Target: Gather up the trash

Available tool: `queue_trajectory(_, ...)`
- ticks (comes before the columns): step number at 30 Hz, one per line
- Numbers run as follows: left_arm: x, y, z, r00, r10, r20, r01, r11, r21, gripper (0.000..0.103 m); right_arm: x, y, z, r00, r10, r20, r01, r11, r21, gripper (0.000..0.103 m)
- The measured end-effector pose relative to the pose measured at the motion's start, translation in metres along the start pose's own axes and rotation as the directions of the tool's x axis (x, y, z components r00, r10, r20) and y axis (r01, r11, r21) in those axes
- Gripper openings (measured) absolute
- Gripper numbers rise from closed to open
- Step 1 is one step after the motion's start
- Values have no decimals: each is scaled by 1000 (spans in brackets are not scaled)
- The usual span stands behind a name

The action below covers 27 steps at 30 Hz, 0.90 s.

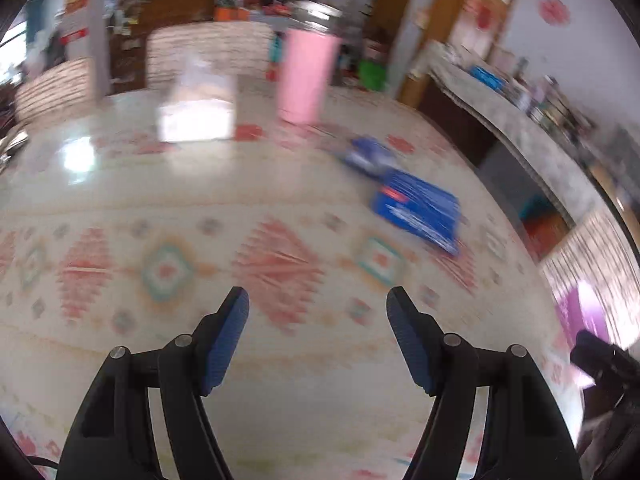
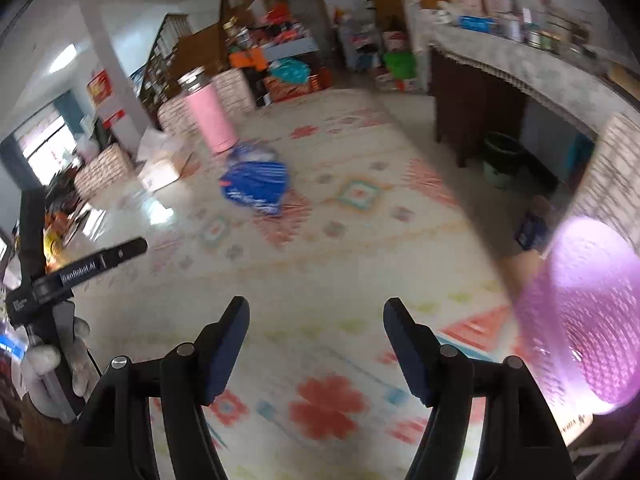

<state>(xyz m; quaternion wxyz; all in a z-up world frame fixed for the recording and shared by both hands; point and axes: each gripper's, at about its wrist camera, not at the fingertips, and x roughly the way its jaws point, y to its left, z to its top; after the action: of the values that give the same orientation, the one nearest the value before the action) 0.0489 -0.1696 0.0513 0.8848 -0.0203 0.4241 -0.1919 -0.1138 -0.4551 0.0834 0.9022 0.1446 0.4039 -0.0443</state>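
The blue wrapper (image 1: 418,208) lies flat on the patterned table (image 1: 280,200), with a second, crumpled blue piece (image 1: 366,154) just beyond it toward the pink tumbler (image 1: 306,76). A white tissue box (image 1: 198,104) stands farther left, apart from both.

From the left tongs (image 1: 318,300) the wrapper sits ahead and off to the right; from the right tongs (image 2: 316,310) the same blue wrapper (image 2: 256,186) sits ahead and to the left, near the pink tumbler (image 2: 210,118). So the trash lies between the lines the two tools point along, and well apart from both. Its long axis appears to run diagonally, from the tumbler side toward the table's near right edge, though blur makes the outline uncertain. Judging by how large it looks in each view, the left tongs seem somewhat nearer.

Both pairs of tongs are released, pads spread wide with only tablecloth showing between them. A gloved hand (image 2: 52,360) holding the left tool shows at the edge of the right view. A purple mesh basket (image 2: 580,320) sits close on the right side, a likely place for the trash
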Motion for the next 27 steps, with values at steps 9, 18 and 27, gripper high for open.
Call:
queue_trajectory(9,-4,40,4,998,54,30,-51,994,-99,71,77,66,76,1000,19,-22,-21,995,-94,75)
queue_trajectory(18,5,49,5,997,77,3,-76,990,-117,71,173,100,168,998,-47,-39,42,991,-125,75)
queue_trajectory(27,7,85,9,993,115,-11,-114,966,-233,71,261,105,193,981,-46,-190,29,995,-94,57)
